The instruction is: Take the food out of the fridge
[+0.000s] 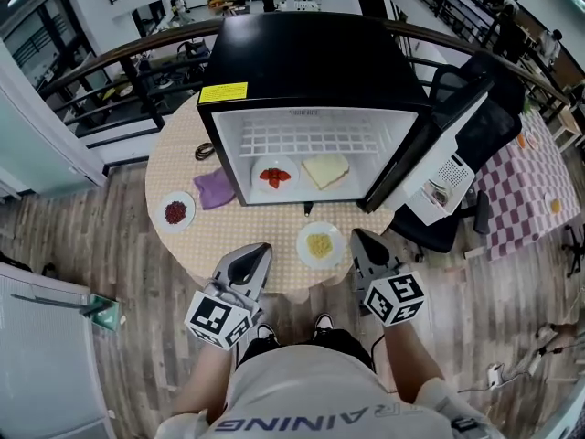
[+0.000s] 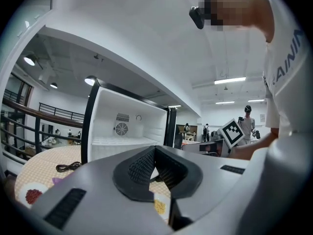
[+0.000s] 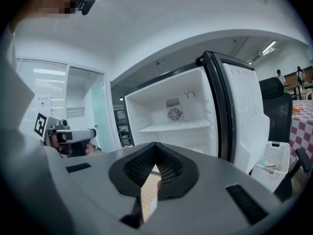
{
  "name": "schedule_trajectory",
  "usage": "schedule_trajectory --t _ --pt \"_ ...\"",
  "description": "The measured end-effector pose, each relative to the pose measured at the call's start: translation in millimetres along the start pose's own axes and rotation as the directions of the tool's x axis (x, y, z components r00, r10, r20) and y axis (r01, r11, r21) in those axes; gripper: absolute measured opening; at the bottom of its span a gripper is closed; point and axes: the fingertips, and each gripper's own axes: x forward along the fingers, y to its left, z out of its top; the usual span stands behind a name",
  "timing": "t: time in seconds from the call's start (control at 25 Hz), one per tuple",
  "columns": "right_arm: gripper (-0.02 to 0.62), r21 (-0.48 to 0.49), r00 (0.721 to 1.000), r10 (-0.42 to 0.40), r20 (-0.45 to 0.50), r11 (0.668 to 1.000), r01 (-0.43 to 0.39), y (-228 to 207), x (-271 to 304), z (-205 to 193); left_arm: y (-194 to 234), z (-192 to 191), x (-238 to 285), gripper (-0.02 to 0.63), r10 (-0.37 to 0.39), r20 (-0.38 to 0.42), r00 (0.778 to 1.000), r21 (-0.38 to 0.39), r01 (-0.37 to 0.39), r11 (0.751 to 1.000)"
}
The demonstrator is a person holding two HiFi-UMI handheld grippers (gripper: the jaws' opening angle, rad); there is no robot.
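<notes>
A small black fridge [image 1: 311, 58] stands on the round table [image 1: 174, 158] with its door [image 1: 439, 167] swung open to the right. On its floor lie a plate of red food [image 1: 274, 176] and a pale slice of bread [image 1: 325, 169]. A plate of yellow food [image 1: 321, 243] sits on the table's near edge, between my grippers. My left gripper [image 1: 259, 249] is shut and empty at the near-left rim. My right gripper [image 1: 358, 237] is shut and empty just right of the yellow plate. Both gripper views look level at the open fridge [image 2: 127, 126] [image 3: 181, 116].
A plate of dark red bits [image 1: 175, 212] and a purple cloth [image 1: 215, 188] lie on the table left of the fridge, a black cable [image 1: 205, 151] behind them. A black office chair [image 1: 471, 108] and a checkered table [image 1: 530, 181] stand to the right.
</notes>
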Motion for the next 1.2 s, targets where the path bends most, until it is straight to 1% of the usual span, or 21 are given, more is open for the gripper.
schedule_trajectory --t 0.12,0.24,0.4,0.56,0.72,1.04,1.12,1.2 --pt "0.021 -0.032 0.999 0.018 0.051 0.999 -0.016 13 -8 29 0 21 -3 0.006 0.001 0.039 0.999 0.022 -0.002 1.0" --pt "0.021 -0.044 0.996 0.033 0.086 0.999 -0.029 22 -16 52 -1 40 -7 0.006 0.003 0.071 0.997 0.053 -0.006 0.999" --pt "0.021 -0.035 0.991 0.055 0.118 0.998 -0.051 30 -21 68 -2 50 -11 0.006 0.009 0.085 0.996 0.076 -0.015 0.997" --pt "0.021 -0.025 0.992 0.055 0.114 0.998 -0.053 33 -24 65 -4 47 -14 0.006 0.018 0.079 0.997 0.088 -0.025 0.996" --pt "0.021 -0.015 0.994 0.055 0.097 0.998 -0.053 33 -26 60 -5 52 -17 0.006 0.018 0.103 0.994 0.075 -0.026 0.997" --pt "0.021 0.026 0.996 0.051 0.072 0.998 -0.053 25 -23 50 -9 47 -19 0.006 0.019 0.094 0.995 0.083 -0.027 0.996" --pt "0.021 0.082 0.997 0.05 0.057 0.995 -0.055 18 -18 43 -9 45 -19 0.006 0.022 0.089 0.996 0.081 -0.029 0.996" --pt "0.021 0.184 0.998 0.044 0.033 0.982 -0.049 7 -10 31 -9 43 -20 0.006 0.027 0.084 0.996 0.076 -0.033 0.997"
